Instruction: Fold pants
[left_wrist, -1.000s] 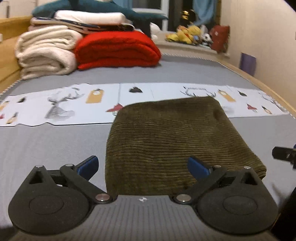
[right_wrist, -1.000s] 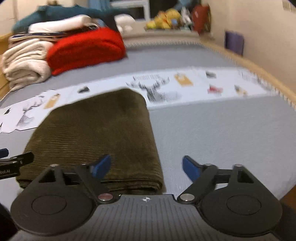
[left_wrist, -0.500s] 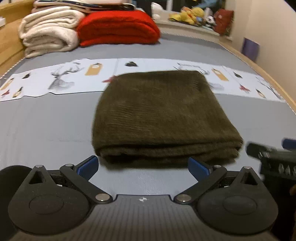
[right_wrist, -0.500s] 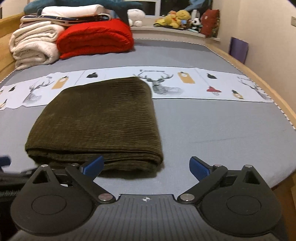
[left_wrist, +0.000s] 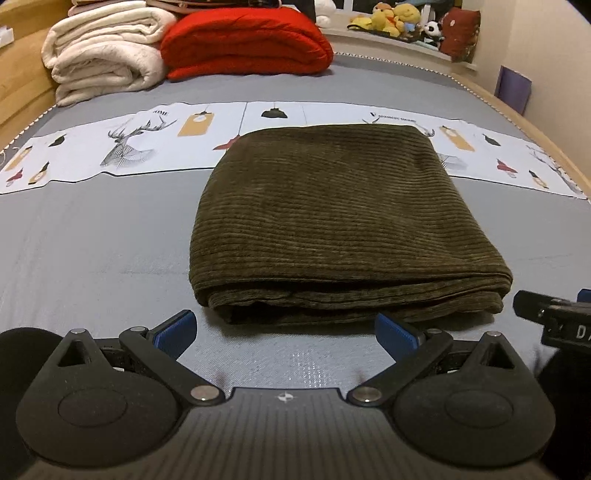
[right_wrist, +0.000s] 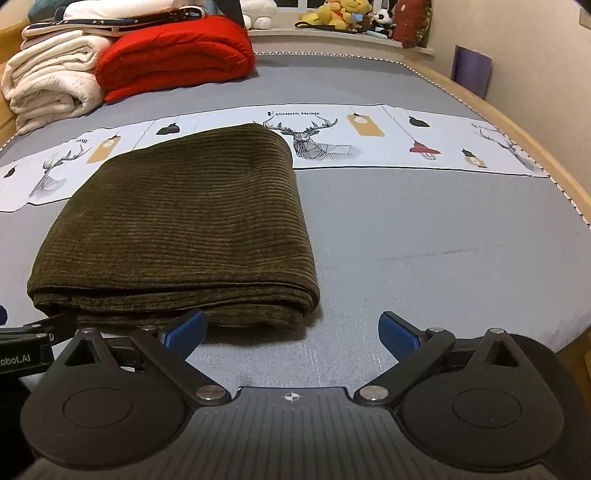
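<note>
The dark olive corduroy pants lie folded into a thick rectangle on the grey bed, its layered edge facing me; they also show in the right wrist view. My left gripper is open and empty, just short of the near edge of the pants. My right gripper is open and empty, near the front right corner of the pants. The right gripper's tip shows at the right edge of the left wrist view. The left gripper's tip shows at the left edge of the right wrist view.
A white printed strip with deer crosses the grey bed behind the pants. Folded cream blankets and a red blanket are stacked at the far left. Plush toys sit on the far ledge. The wooden bed edge runs along the right.
Both grippers have drawn back from the folded pants toward the near edge of the bed. The pants lie still, now wholly in front of the open fingers.
</note>
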